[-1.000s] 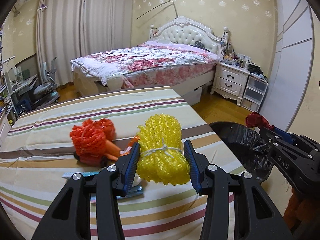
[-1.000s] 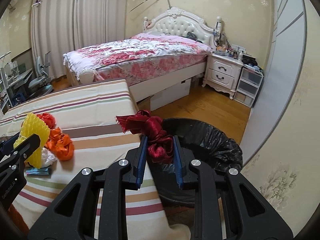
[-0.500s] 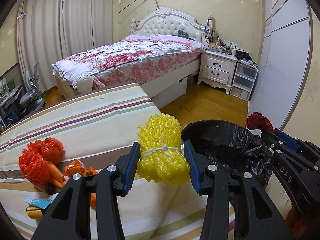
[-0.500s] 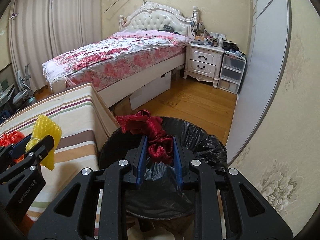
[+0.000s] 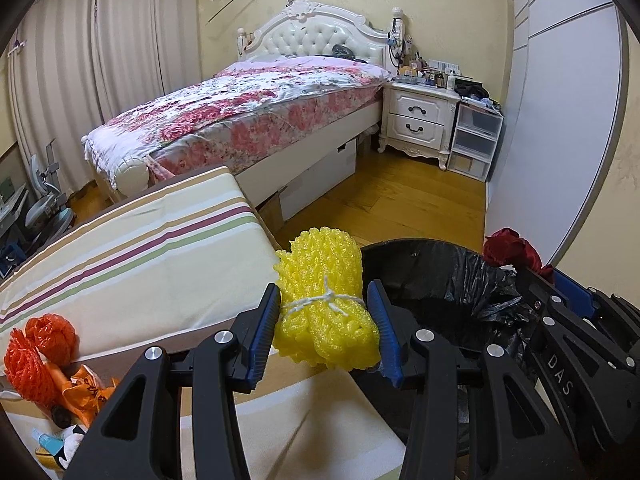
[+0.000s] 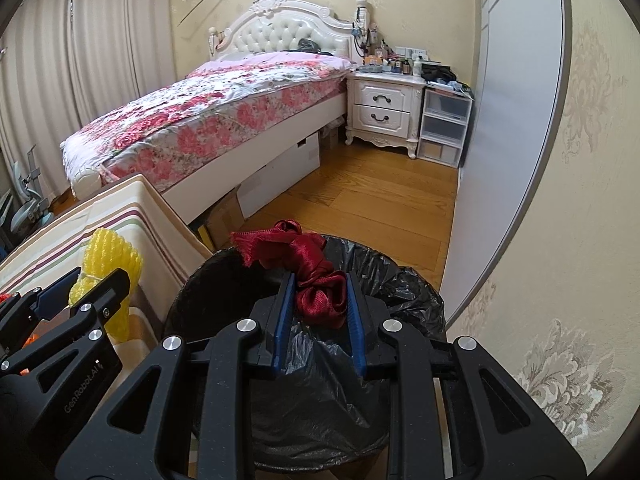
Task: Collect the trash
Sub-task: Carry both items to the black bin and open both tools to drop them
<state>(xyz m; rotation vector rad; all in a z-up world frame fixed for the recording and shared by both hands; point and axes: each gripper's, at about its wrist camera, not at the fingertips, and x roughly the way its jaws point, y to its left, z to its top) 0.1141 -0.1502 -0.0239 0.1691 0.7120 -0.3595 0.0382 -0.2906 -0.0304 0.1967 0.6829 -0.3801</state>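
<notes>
While the right tongs (image 6: 320,300) were clamped on a knotted red ribbon (image 6: 316,280), they hung right over the mouth of the black-lined trash bin (image 6: 416,300), so the ribbon lay straight below-ahead of nothing but open bag; I judged that a simple parting of those tongs would let it fall in. Its loose tail ran forward and left from the blue pads, reaching toward the bin's far rim.

To that side, the left tongs (image 5: 326,320) were squeezed on a yellow foam net bundle (image 5: 324,312), tied round its middle with white string. The bundle's long axis stood roughly upright between the pads, pointing away from the camera. It sat at the edge of the striped surface (image 5: 140,240), with the bin (image 5: 440,276) just beside it to the right, so I judged this hand needed a short carry rightward before release. The right hand was plainly the nearer to dropping.

Back on the surface, an orange mesh net (image 5: 36,344) and other scraps waited at the left. Beyond lay the wooden floor (image 5: 400,200) and the bed (image 5: 240,112).
</notes>
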